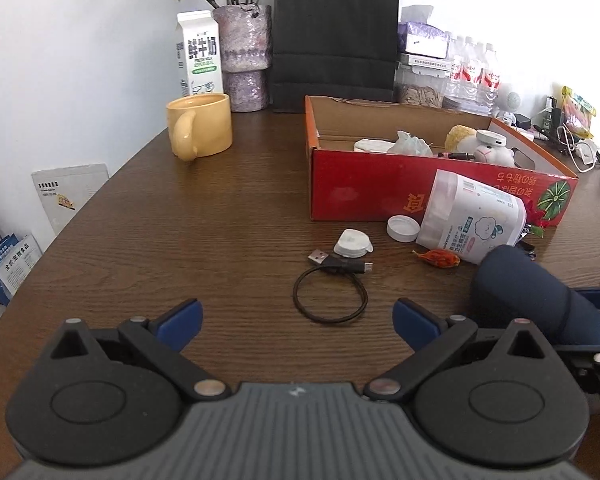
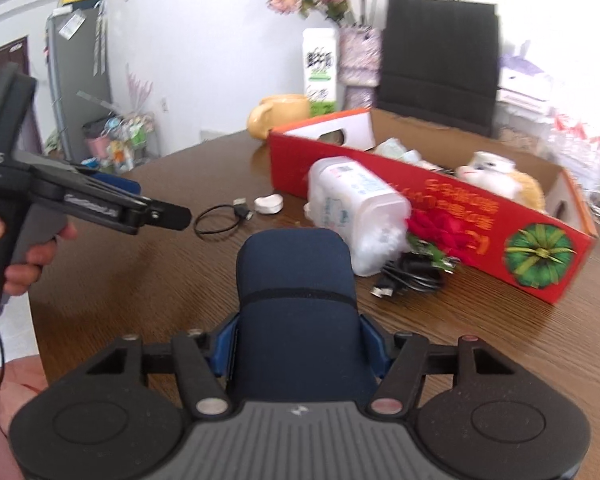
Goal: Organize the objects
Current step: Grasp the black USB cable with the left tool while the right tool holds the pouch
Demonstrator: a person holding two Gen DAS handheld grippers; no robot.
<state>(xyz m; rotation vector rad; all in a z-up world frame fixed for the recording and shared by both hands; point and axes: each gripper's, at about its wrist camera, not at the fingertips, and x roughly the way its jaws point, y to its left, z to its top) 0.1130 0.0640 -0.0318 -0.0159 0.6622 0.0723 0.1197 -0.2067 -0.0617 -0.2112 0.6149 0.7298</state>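
My right gripper (image 2: 298, 350) is shut on a dark navy case (image 2: 296, 304), held above the brown table; the case also shows at the right of the left wrist view (image 1: 540, 300). My left gripper (image 1: 298, 326) is open and empty, low over the table just before a coiled black USB cable (image 1: 332, 292). Beyond the cable lie a small white holder (image 1: 352, 243), a white cap (image 1: 402, 228), an orange wrapped sweet (image 1: 438, 258) and a toppled white jar (image 1: 472, 216). A red cardboard box (image 1: 380, 188) behind them holds a plush toy (image 1: 480, 142) and small items.
A yellow mug (image 1: 200, 130), milk carton (image 1: 199, 54), flower vase (image 1: 246, 56) and black paper bag (image 1: 336, 36) stand at the back. Water bottles (image 1: 474, 72) and clutter sit far right. A tangled black cable (image 2: 410, 276) lies by the box. The table edge curves at left.
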